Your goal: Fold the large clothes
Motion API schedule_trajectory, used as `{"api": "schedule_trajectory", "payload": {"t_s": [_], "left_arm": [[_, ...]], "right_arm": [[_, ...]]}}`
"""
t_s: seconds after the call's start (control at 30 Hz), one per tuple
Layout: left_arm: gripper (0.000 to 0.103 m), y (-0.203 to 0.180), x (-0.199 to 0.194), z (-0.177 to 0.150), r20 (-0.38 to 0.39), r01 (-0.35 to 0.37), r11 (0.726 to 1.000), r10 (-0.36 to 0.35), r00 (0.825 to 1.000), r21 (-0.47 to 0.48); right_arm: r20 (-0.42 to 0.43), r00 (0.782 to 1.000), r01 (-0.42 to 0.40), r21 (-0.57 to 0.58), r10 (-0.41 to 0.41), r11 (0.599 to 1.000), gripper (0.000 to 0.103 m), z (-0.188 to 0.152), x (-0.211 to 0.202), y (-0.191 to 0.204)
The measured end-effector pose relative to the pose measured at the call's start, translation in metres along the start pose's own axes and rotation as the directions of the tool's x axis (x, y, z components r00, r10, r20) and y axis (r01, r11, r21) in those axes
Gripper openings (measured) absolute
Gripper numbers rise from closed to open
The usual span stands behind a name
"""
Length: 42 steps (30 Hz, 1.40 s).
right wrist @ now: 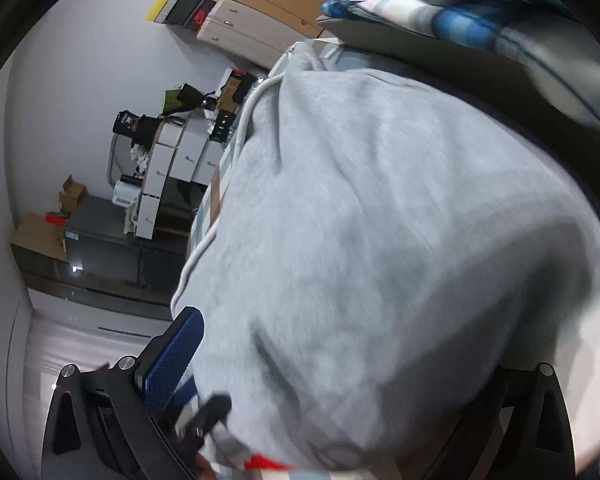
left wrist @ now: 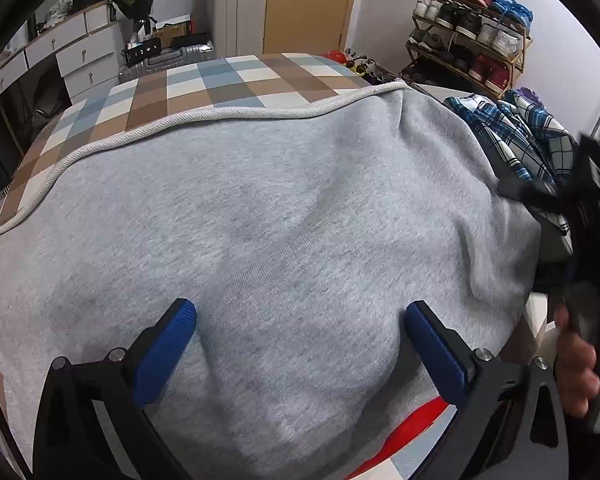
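Grey fleece sweatshirt (left wrist: 260, 220) covers the checked bedspread (left wrist: 204, 80); left gripper (left wrist: 300, 344) gapes wide above it, holding nothing; right gripper's (right wrist: 340, 380) spread cannot be told.

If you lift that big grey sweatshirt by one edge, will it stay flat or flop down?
The grey sweatshirt would probably flop: it already lies in soft wrinkles over the checked bedcover. Its thick fleecy knit suggests some weight, so it likely sags. It seems unlikely to slip.

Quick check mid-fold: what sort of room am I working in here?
Most likely a bedroom at home. The grey garment lies on a bed with a checked cover, a shoe rack stands by the wall, and a white chest of drawers is to the left.
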<state>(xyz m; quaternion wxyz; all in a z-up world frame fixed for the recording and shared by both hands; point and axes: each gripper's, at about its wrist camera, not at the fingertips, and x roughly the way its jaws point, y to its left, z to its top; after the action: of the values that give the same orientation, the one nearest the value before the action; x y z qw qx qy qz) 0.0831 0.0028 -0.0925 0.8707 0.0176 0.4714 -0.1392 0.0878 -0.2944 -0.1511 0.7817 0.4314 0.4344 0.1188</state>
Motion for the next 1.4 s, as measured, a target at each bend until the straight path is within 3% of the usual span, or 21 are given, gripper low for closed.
{"api": "schedule_trajectory", "payload": {"t_s": [0.13,0.2,0.27,0.3,0.37,0.4,0.5,0.6,0.63,0.8,0.87,1.07,1.1,1.17,1.23,1.4], "left_arm": [[0.101,-0.002,0.002,0.001,-0.012,0.003,1.0,-0.003,1.0,0.008],[0.101,-0.003,0.002,0.002,-0.015,0.008,1.0,-0.008,1.0,0.006],[0.101,-0.004,0.003,0.003,-0.022,0.01,1.0,-0.01,1.0,0.009],[0.101,-0.004,0.003,0.003,-0.028,0.012,1.0,-0.012,1.0,0.01],[0.101,-0.003,0.003,0.005,-0.034,0.02,1.0,-0.02,0.999,0.0],[0.101,-0.002,0.003,0.005,-0.035,0.024,1.0,-0.025,0.999,-0.006],[0.101,-0.002,0.004,0.006,-0.04,0.027,1.0,-0.028,0.999,-0.015],[0.101,-0.002,0.004,0.007,-0.043,0.024,1.0,-0.025,0.999,-0.018],[0.101,-0.002,0.004,0.007,-0.042,0.022,1.0,-0.023,0.999,-0.019],[0.101,-0.004,0.004,0.007,-0.044,0.014,1.0,-0.014,0.999,-0.008],[0.101,-0.004,0.004,0.007,-0.046,0.014,1.0,-0.014,0.999,-0.007],[0.101,-0.004,0.002,0.006,-0.041,0.021,1.0,-0.021,0.999,-0.002],[0.101,-0.004,0.003,0.006,-0.041,0.018,1.0,-0.018,0.999,-0.001],[0.101,-0.006,0.003,0.005,-0.039,0.011,1.0,-0.01,0.999,0.008],[0.101,-0.007,0.003,0.004,-0.034,0.01,1.0,-0.01,0.999,0.016],[0.101,-0.012,0.007,0.003,-0.041,-0.02,0.999,0.021,0.999,0.028]], "right_arm": [[0.026,1.0,-0.007,-0.007,0.007,1.0,0.103,0.008,0.006,0.002],[0.063,0.998,-0.017,-0.058,0.021,0.998,0.097,0.001,0.002,0.003],[0.057,0.998,0.015,-0.115,-0.008,0.993,0.073,-0.004,-0.002,0.006],[0.068,0.998,0.008,-0.141,0.002,0.99,0.068,-0.005,-0.009,0.006],[0.088,0.996,-0.015,-0.156,0.029,0.988,0.045,-0.007,-0.023,0.004],[0.094,0.994,-0.034,-0.154,0.048,0.987,0.044,-0.007,-0.029,0.004],[0.091,0.985,-0.129,-0.16,0.145,0.979,0.044,-0.01,-0.043,0.007],[0.086,0.988,-0.115,-0.178,0.132,0.977,0.049,-0.012,-0.038,0.012],[0.084,0.989,-0.104,-0.174,0.12,0.979,0.056,-0.012,-0.033,0.012],[0.09,0.996,-0.009,-0.151,0.022,0.989,0.069,-0.009,-0.018,0.013],[0.078,0.995,0.067,-0.143,-0.056,0.987,0.071,-0.008,-0.01,0.009],[0.072,0.997,0.014,-0.075,-0.009,0.997,0.074,0.002,-0.008,0.002],[0.074,0.997,0.012,-0.066,-0.007,0.998,0.072,0.003,-0.007,0.002],[0.093,0.995,0.034,-0.05,-0.029,0.998,0.039,0.005,-0.009,0.001],[0.105,0.995,0.007,-0.058,-0.001,0.998,0.018,0.004,-0.015,0.003],[0.2,0.98,0.023,-0.184,0.014,0.983,0.014,-0.009,-0.036,0.029]]}}
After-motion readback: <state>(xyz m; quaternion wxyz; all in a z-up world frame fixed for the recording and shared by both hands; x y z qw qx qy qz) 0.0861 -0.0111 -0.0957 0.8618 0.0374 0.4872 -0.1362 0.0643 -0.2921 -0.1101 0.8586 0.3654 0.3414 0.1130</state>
